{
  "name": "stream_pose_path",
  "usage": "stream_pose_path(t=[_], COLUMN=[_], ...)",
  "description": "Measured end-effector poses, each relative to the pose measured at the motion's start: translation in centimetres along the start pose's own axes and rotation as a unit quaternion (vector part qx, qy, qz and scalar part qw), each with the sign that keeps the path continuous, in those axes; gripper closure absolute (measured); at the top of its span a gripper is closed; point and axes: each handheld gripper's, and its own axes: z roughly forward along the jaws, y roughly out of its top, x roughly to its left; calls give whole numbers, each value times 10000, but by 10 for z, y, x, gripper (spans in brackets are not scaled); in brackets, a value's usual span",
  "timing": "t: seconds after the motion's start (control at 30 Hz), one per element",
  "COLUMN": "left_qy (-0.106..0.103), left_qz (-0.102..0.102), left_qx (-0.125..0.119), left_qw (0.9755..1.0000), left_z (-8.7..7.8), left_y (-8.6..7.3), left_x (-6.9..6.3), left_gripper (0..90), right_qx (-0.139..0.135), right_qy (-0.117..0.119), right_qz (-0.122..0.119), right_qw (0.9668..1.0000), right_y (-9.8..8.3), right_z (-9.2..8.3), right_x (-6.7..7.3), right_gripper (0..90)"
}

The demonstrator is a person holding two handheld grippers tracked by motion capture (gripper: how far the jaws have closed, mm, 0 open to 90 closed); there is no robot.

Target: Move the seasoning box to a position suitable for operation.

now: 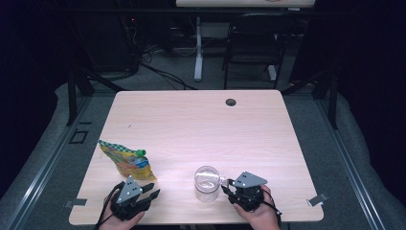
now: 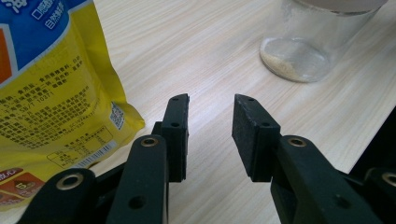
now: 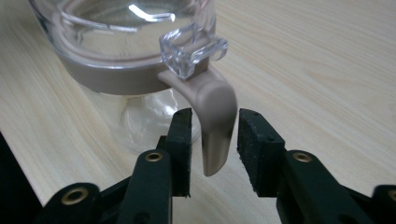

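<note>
While the clear glass jar (image 1: 207, 183) with its beige collar sits near the front edge of the light wooden table (image 1: 191, 120), a bit right of the middle, its beige clasp lever (image 3: 214, 122) hangs down between the jaws of the right gripper (image 3: 214, 151). Pads look just off it on both sides with small gaps, so not clamped. Jar's open on top, with a thin layer of pale grainy stuff at the bottom. Over toward the front left corner, the left gripper (image 2: 210, 135) is partway open on nothing, bare wood between its jaws. Just beside it lies a yellow and blue plastic snack pouch (image 1: 125, 160) with a green cap, well apart from the jar
</note>
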Motion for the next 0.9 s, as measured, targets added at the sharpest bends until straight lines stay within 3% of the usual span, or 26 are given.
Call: stream_pose_path(t=[0.07, 0.1, 0.2, 0.27, 0.33, 0.4, 0.43, 0.47, 0.5, 0.53, 0.57, 0.63, 0.67, 0.73, 0.83, 0.9], left_qy=[-37, -60, -58, -70, -242, -280, -345, -345, -366, -366, -394, -420, -420, -495, -644, -820], left_qz=[-25, -39, -8, -82, -214, -172, -79, -79, 128, 128, 296, 416, 416, 430, 384, 204], left_qx=[42, 64, 46, -5, -83, -107, -106, -106, -43, -43, 0, 1, 1, -26, -16, -55], left_qw=[10000, 10000, 10000, 9999, 9994, 9994, 9993, 9993, 9992, 9992, 9988, 9983, 9983, 9978, 9972, 9964], left_z=[1, 2, 2, 2, 5, 7, 12, 12, 18, 18, 24, 32, 32, 40, 52, 60], left_y=[0, 0, 1, 3, 12, 16, 24, 24, 33, 33, 42, 50, 50, 57, 64, 66], left_x=[0, -1, -1, -2, -3, -5, -10, -10, -16, -16, -22, -26, -26, -27, -26, -24], left_gripper=[667, 667, 667, 668, 680, 696, 704, 715, 724, 733, 738, 744, 748, 757, 781, 810], right_qx=[-139, -246, -430, -521, -628, -587, -569, -569, -552, -552, -564, -558, -558, -602, -619, -585], right_qy=[-21, 144, 341, 350, 214, 147, -41, -41, -201, -201, -398, -444, -444, -503, -506, -468], right_qz=[100, 266, 254, 207, 244, 273, 354, 354, 369, 369, 393, 541, 541, 760, 817, 808], right_qw=[9999, 9992, 9982, 9978, 9975, 9978, 9977, 9977, 9976, 9976, 9968, 9960, 9960, 9940, 9934, 9939], right_y=[1, 1, 0, 0, 8, 13, 23, 23, 32, 32, 41, 47, 47, 47, 42, 39], right_z=[-6, -11, -19, -22, -32, -36, -41, -41, -43, -43, -42, -38, -38, -32, -29, -28], right_x=[-4, -8, -10, -9, -8, -7, -4, -4, -1, -1, 2, 2, 2, 2, 5, 7], right_gripper=[610, 585, 570, 576, 634, 651, 670, 670, 695, 695, 720, 738, 738, 762, 779, 802])
